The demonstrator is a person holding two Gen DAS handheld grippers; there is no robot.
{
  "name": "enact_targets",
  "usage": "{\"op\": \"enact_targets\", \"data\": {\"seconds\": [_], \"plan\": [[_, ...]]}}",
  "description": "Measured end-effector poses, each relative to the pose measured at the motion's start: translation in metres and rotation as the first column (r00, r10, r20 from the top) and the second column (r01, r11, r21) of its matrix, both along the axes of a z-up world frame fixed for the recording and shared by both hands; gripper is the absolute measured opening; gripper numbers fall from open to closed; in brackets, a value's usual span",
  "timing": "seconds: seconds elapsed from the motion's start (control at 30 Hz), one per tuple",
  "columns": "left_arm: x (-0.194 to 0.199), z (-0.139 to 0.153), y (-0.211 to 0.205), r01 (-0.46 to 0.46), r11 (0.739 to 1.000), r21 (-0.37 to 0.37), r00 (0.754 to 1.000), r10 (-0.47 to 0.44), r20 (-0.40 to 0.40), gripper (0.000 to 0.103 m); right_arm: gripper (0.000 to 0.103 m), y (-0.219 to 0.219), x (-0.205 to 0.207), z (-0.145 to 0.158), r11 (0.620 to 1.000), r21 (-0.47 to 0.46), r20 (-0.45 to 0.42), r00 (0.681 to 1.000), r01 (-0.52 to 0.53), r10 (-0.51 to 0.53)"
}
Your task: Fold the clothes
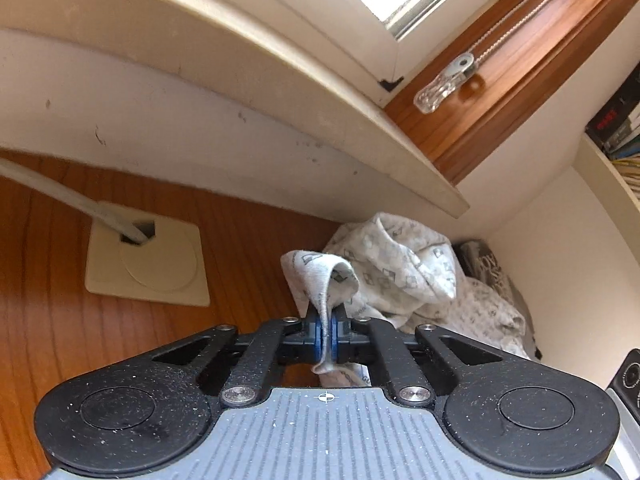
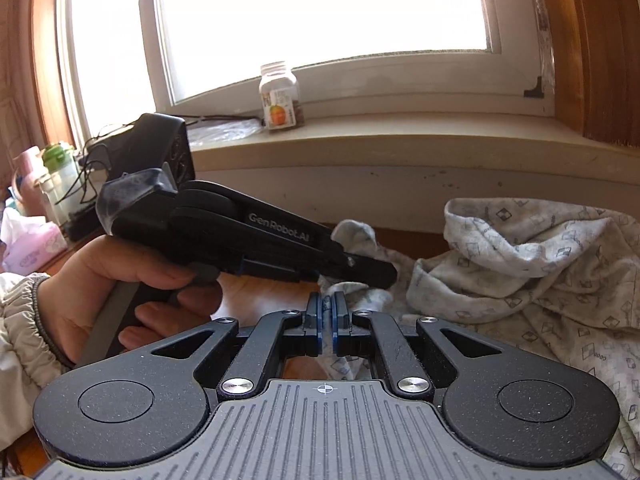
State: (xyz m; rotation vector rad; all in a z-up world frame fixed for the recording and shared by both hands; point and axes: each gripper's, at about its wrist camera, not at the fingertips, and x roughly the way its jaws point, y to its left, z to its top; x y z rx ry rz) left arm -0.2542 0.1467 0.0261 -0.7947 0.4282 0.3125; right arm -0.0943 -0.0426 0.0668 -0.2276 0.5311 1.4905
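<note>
Now the left gripper (image 1: 327, 334) is clamping tight on a fold of the cloth (image 1: 404, 272), its blue pads (image 1: 318, 336) pinching a thin edge that is looping up over the fingertips and hanging out below them. In the right wrist view the same left gripper (image 2: 374, 272) is reaching in from the left, its black tip sitting in the bunched fabric, and a hand (image 2: 120, 280) is gripping its handle, a puffy light sleeve (image 2: 20, 312) showing at the wrist.

The right gripper (image 2: 327, 330) is sitting nearly closed, a thin slit showing between its pads; whether any cloth is caught there I cannot tell, though fabric is lying right under and just past its tips.

The cloth, pale with a small square print, is lying crumpled on the wooden counter (image 1: 48, 320), piled toward the right against the wall below the sill (image 2: 400, 148).

Further out, a square cream plate (image 1: 160, 264) with a cable (image 1: 60, 192) running into it is sitting on the counter to the left, and a white bottle (image 2: 280, 96) is standing on the sill before the bright window (image 2: 320, 12).
</note>
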Motion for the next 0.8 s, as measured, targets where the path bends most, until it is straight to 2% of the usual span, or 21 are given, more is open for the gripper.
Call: {"op": "enact_targets", "data": {"seconds": [0.07,0.1,0.13,0.23,0.33,0.5,0.57,0.67,0.8], "plan": [[-0.004,0.006,-0.003,-0.011,0.998,0.06,1.0,0.012,-0.027,0.003,0.017,-0.002,0.004,0.002,1.0,-0.013,-0.018,1.0,0.0,-0.001],[-0.009,0.009,-0.004,-0.013,0.996,0.093,0.999,0.017,-0.041,0.003,0.028,-0.007,0.006,0.005,1.0,-0.017,-0.002,1.0,0.015,-0.015],[-0.015,0.012,-0.004,-0.016,0.993,0.12,0.998,0.022,-0.05,0.003,0.033,-0.013,0.008,0.007,0.999,-0.021,0.013,0.999,0.029,-0.029],[-0.039,0.019,0.003,-0.05,0.982,0.184,0.996,0.062,-0.06,0.003,0.033,-0.03,0.019,0.006,0.996,-0.08,0.069,0.997,0.044,-0.038],[-0.067,0.025,0.015,-0.084,0.973,0.215,0.993,0.099,-0.058,0.003,0.033,-0.05,0.033,0.001,0.988,-0.136,0.15,0.987,0.078,-0.058],[-0.109,0.038,0.031,-0.123,0.953,0.277,0.986,0.15,-0.076,0.003,0.033,-0.068,0.049,-0.012,0.975,-0.195,0.153,0.985,0.109,-0.079],[-0.125,0.042,0.037,-0.134,0.94,0.314,0.98,0.173,-0.098,0.003,0.033,-0.075,0.053,-0.012,0.977,-0.185,0.116,0.989,0.108,-0.088],[-0.149,0.039,0.05,-0.16,0.924,0.347,0.967,0.217,-0.135,0.003,0.033,-0.086,0.059,-0.009,0.977,-0.166,0.122,0.986,0.132,-0.112],[-0.163,0.033,0.059,-0.159,0.917,0.365,0.956,0.236,-0.175,0.003,0.033,-0.102,0.082,-0.007,0.966,-0.154,0.129,0.974,0.206,-0.187]]}}
